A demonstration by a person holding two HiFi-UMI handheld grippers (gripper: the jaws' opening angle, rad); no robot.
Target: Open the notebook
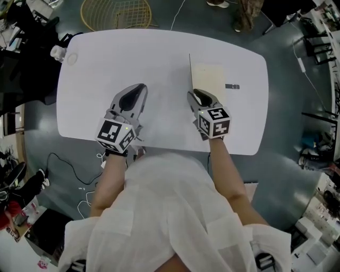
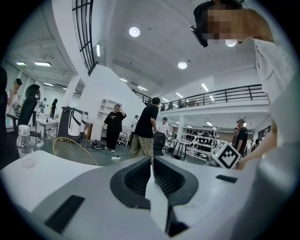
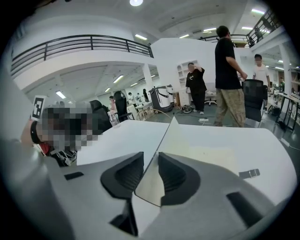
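Observation:
A cream notebook lies on the white table, right of the middle. Its front cover stands up on edge along the notebook's left side. My right gripper is at the cover's near end. In the right gripper view the cover runs between the jaws of that gripper. A gap shows beside the cover, so the jaws are open around it and do not press on it. The bare first page lies flat to the right. My left gripper hovers over bare table to the left, shut and empty.
A small dark clip lies just right of the notebook. A plastic bottle stands at the table's far left corner. A gold wire basket sits on the floor beyond the table. Several people stand farther off.

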